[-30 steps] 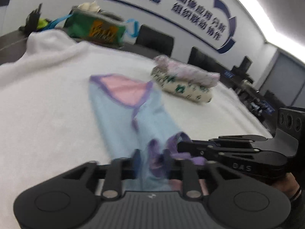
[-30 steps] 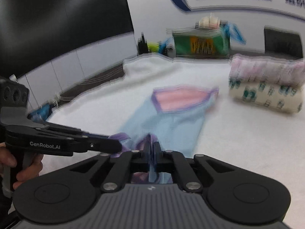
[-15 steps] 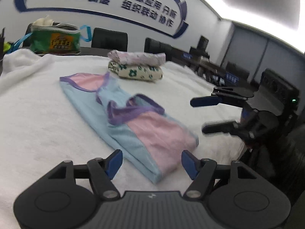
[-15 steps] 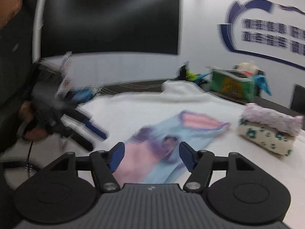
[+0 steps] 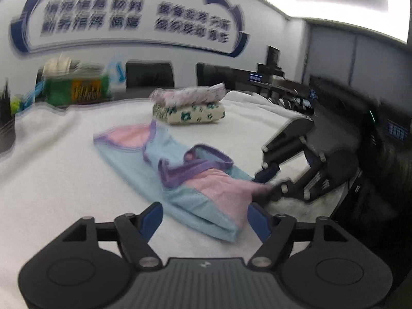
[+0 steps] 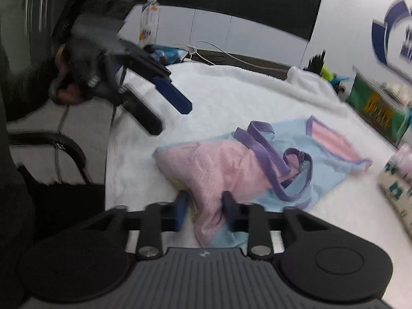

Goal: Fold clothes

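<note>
Garment [image 5: 180,175]: thin perforated knit in pale blue and pink with purple ribbed binding, folded over itself into a long slanted strip, straps bunched in loose loops on top; it lies on the white towel cover [image 5: 64,180] near the table's front edge. Right gripper [image 6: 203,208]: black linkage with blue pads, jaws closing with a gathered pink corner of the garment between them, the cloth bunched tight against both fingers. Left gripper [image 5: 204,219]: same build, jaws opening wide, nothing between them; the garment's folded end lies just ahead. Cover: thick, fluffy pile, bare on both sides of the garment. Folded stack [image 5: 189,108]: two soft rolls, floral cream under pink print, well apart behind. Green bag [image 5: 77,88]: glossy, at the far edge. Plastic bottle [image 6: 149,20]: upright, beyond the cover's left side
</note>
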